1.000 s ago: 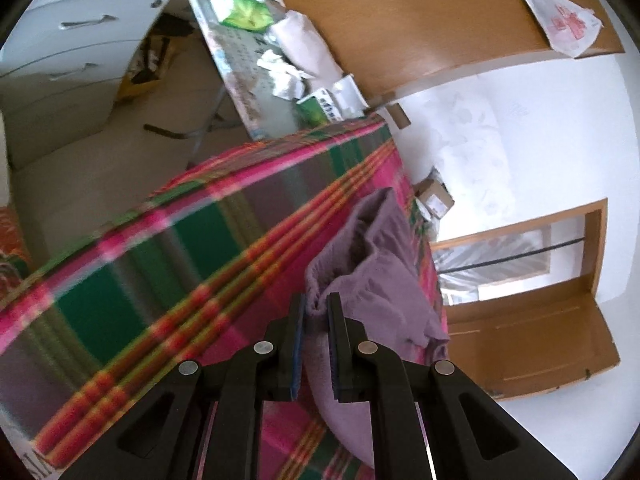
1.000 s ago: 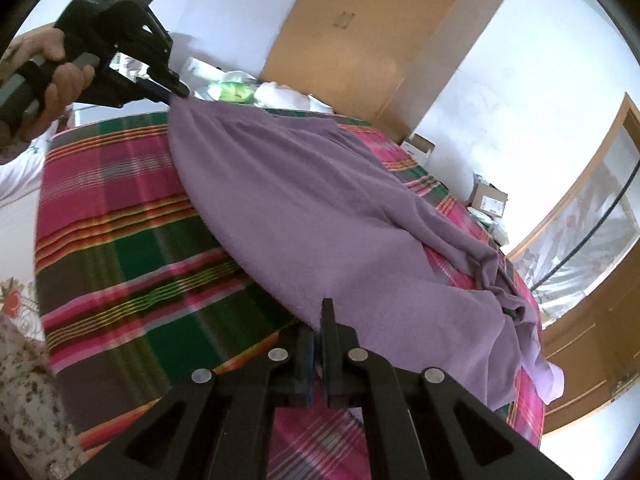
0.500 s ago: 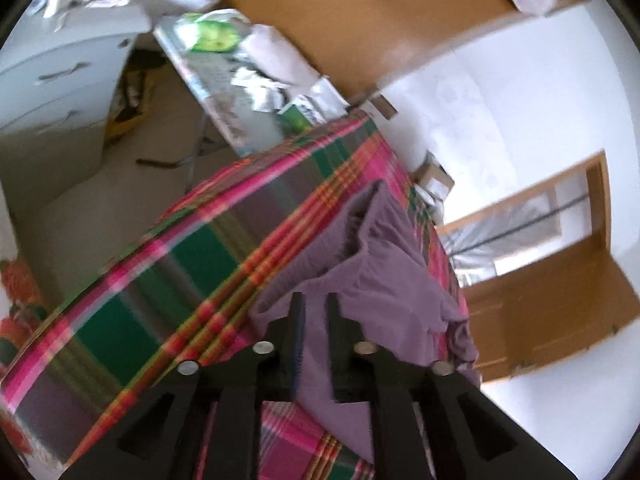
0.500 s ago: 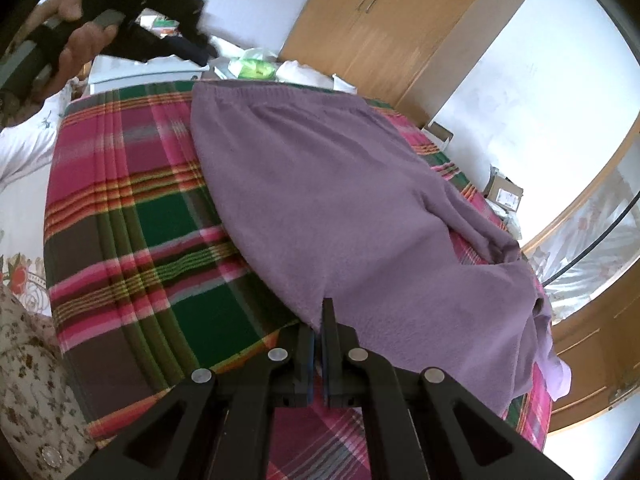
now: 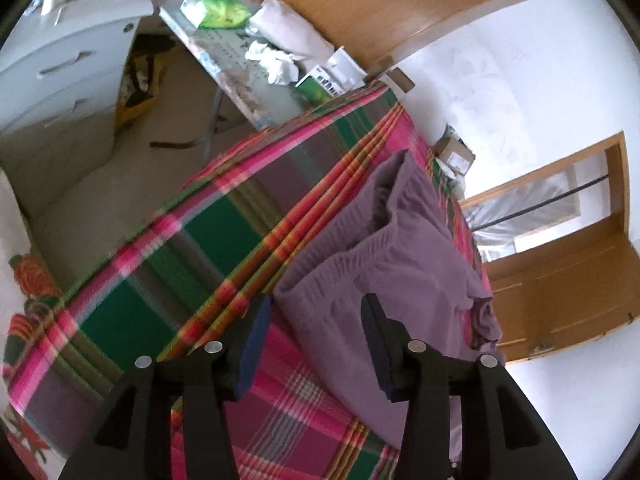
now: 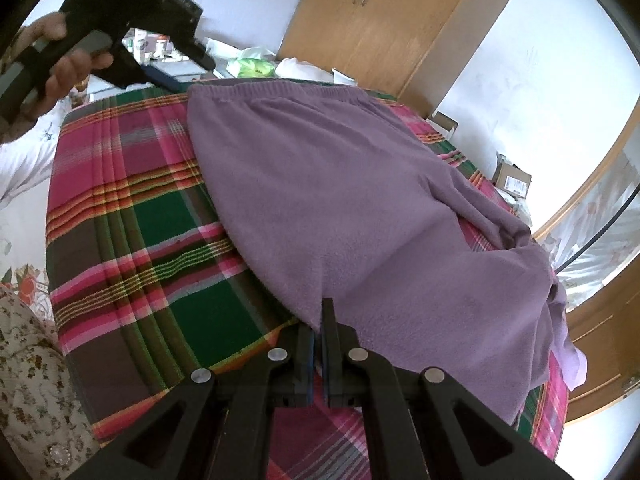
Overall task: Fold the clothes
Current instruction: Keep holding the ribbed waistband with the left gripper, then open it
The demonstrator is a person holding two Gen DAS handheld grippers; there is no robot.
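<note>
A purple fleece garment (image 6: 360,200) lies spread on a plaid blanket (image 6: 132,220), its ribbed waistband (image 6: 280,90) at the far end. My right gripper (image 6: 321,320) is shut on the garment's near edge. My left gripper (image 5: 316,308) stands open just short of the waistband corner (image 5: 288,292), holding nothing. In the right wrist view the left gripper (image 6: 180,78) hangs at the far left corner of the garment, held by a hand (image 6: 60,68). The garment's far end (image 6: 552,300) is bunched at the blanket's right side.
A side table (image 5: 240,76) with a green packet (image 5: 216,12), tissues and folded cloth stands beyond the blanket. A wooden wardrobe (image 6: 384,24) is behind it, white drawers (image 5: 60,72) to the left, cardboard boxes (image 6: 514,182) by the wall and a wooden door (image 5: 560,280) on the right.
My left gripper has opened and let go of the waistband corner, which now lies flat on the blanket. The garment went from lifted to spread out. My right gripper stays shut on the near edge.
</note>
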